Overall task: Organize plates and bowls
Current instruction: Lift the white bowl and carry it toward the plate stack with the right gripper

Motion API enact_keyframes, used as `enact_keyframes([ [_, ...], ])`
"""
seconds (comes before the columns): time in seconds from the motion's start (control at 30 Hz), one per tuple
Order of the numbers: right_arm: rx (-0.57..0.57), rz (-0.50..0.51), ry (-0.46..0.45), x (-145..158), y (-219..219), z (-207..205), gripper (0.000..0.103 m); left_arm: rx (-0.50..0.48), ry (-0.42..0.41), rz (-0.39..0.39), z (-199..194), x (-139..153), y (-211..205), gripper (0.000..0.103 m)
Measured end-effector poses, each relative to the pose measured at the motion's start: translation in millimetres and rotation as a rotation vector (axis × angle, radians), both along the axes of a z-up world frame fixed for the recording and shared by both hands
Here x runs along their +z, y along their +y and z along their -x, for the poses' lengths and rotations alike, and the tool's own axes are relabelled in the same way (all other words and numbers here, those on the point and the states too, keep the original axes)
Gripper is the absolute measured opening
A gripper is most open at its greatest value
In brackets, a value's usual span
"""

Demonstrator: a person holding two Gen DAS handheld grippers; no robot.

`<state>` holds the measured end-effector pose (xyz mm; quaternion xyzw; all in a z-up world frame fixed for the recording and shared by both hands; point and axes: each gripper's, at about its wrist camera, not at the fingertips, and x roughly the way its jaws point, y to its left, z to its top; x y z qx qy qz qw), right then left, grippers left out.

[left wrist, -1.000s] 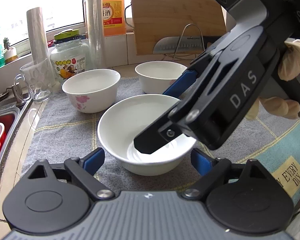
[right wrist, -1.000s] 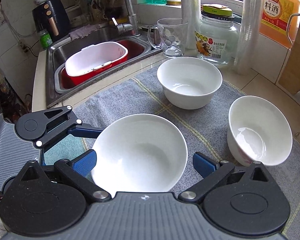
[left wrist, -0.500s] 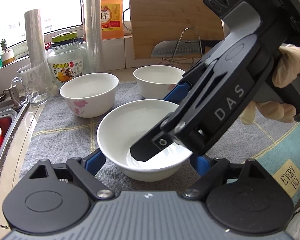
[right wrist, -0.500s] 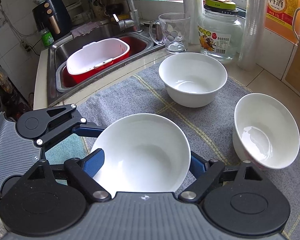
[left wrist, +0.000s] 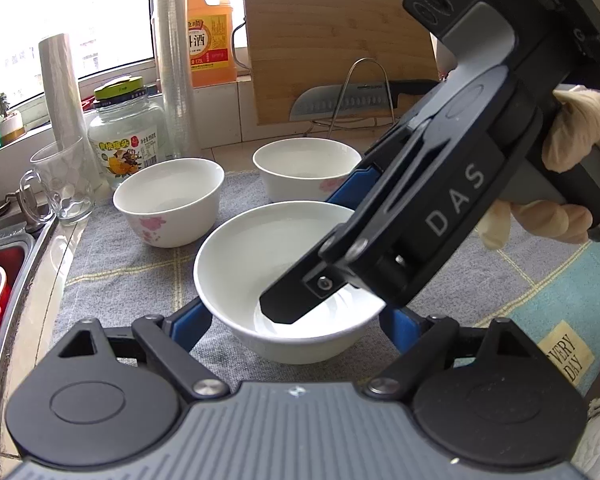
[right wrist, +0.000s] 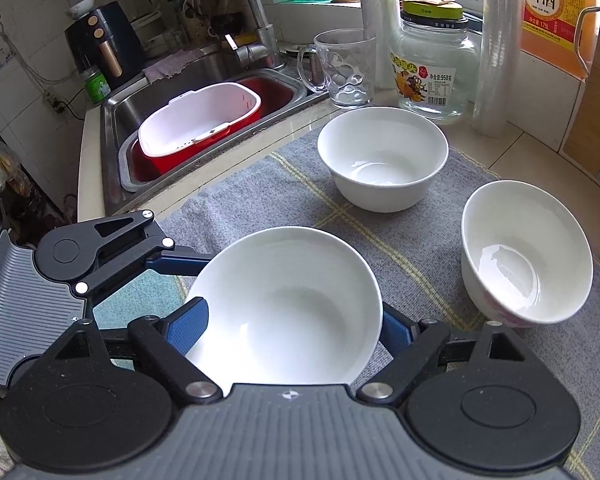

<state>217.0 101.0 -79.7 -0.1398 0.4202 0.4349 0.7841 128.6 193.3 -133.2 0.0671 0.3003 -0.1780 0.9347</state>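
A wide white bowl [left wrist: 260, 248] sits on the grey cloth [left wrist: 120, 272]. My left gripper [left wrist: 296, 320] has a blue pad against each side of it. My right gripper [right wrist: 292, 320] straddles the same bowl [right wrist: 292, 300] crosswise, with both pads touching its rim. Its jaws are opening slightly with the bowl between them. In the right wrist view one of the left gripper's fingers [right wrist: 180, 258] lies along the bowl's far left rim. Two deeper white bowls with pink flowers stand behind: one [left wrist: 168, 200] at the left, one [left wrist: 306, 166] at the right.
A glass mug [left wrist: 60, 184], a lidded jar [left wrist: 128, 136] and rolls of film stand behind the bowls. Against the back wall lean a chopping board [left wrist: 340, 48] and a knife [left wrist: 352, 100]. The sink holds a red and white basket [right wrist: 200, 120].
The right gripper's jaws came in from wide apart onto the bowl's rim. The left gripper's pads also drew in against the bowl's sides. The bowls kept their places.
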Motion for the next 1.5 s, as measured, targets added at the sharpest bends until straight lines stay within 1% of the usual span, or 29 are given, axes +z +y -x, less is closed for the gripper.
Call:
enact_keyframes([
  [0.37,-0.041,-0.017,0.000,9,-30,16,0.092,-0.059,0.000,-0.014,10,12,-28,0.090],
  [0.7,-0.139,-0.021,0.004,11,-85,32,0.092,-0.173,0.003,-0.008,13,16,-73,0.090],
  [0.73,-0.161,-0.022,0.007,12,-96,35,0.092,-0.184,0.004,-0.007,13,15,-77,0.090],
  [0.77,-0.161,-0.022,0.007,12,-96,35,0.092,-0.194,0.004,-0.005,14,15,-81,0.090],
  [1.0,-0.230,-0.004,0.009,9,-131,46,0.092,-0.267,0.011,0.006,14,12,-110,0.090],
  [1.13,-0.262,0.009,0.013,6,-149,52,0.092,-0.289,0.021,0.017,14,7,-122,0.090],
  [1.5,-0.280,0.034,0.011,-2,-162,54,0.092,-0.304,0.059,0.039,11,-5,-130,0.090],
])
